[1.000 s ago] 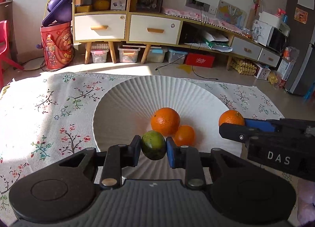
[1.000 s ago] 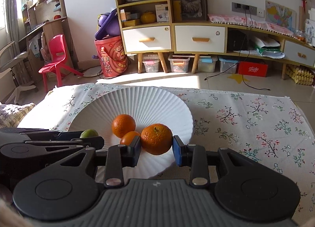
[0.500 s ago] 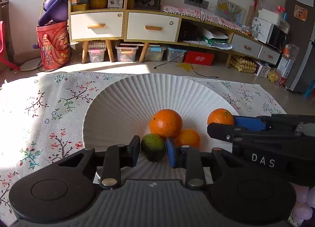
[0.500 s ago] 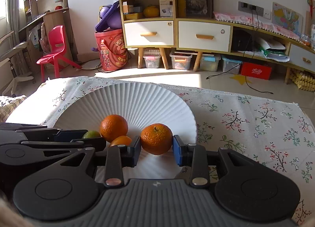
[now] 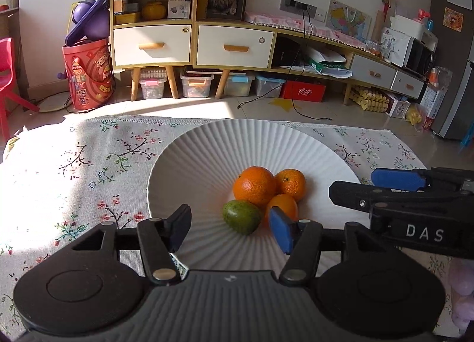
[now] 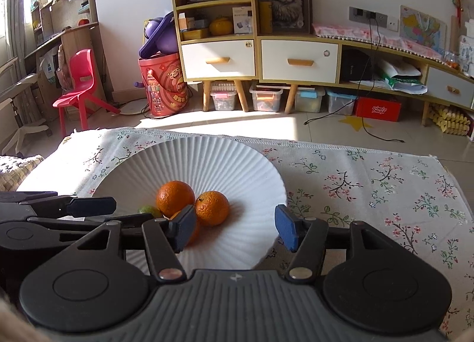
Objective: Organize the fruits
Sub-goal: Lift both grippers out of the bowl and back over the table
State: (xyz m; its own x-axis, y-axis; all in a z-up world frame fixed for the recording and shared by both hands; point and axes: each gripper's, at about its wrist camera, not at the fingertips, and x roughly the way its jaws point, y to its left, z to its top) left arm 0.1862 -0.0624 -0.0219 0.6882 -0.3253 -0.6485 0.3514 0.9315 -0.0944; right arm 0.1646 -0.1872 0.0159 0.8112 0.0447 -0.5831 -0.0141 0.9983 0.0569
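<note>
Both grippers, left [image 5: 229, 231] and right [image 6: 235, 231], just opening, holding nothing. Lime [image 5: 242, 216] and oranges [image 5: 254, 189] sitting in plate [image 5: 207, 146]. Drop step finishing; next, pulling back without bumping fruit.

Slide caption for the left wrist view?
Left gripper, jaws just opened, above green fruit and three oranges on the ribbed white plate.

The plate [image 5: 207, 158] looks like matt white ceramic, finely ribbed from centre to rim. The oranges [image 5: 254, 185] have glossy, pitted peel; the green fruit [image 5: 241, 217] is smoother and duller. The cloth [image 5: 89, 170] is woven fabric, printed with flowers, stitched along the edge. The left gripper [image 5: 230, 228] is matt black plastic with a ribbed grey housing, bright metal pins and blue, rubbery-looking pads [image 5: 280, 233]. The right gripper [image 6: 236, 231] has the same finish. The floor [image 6: 296, 128] is smooth, shiny tile.
</note>
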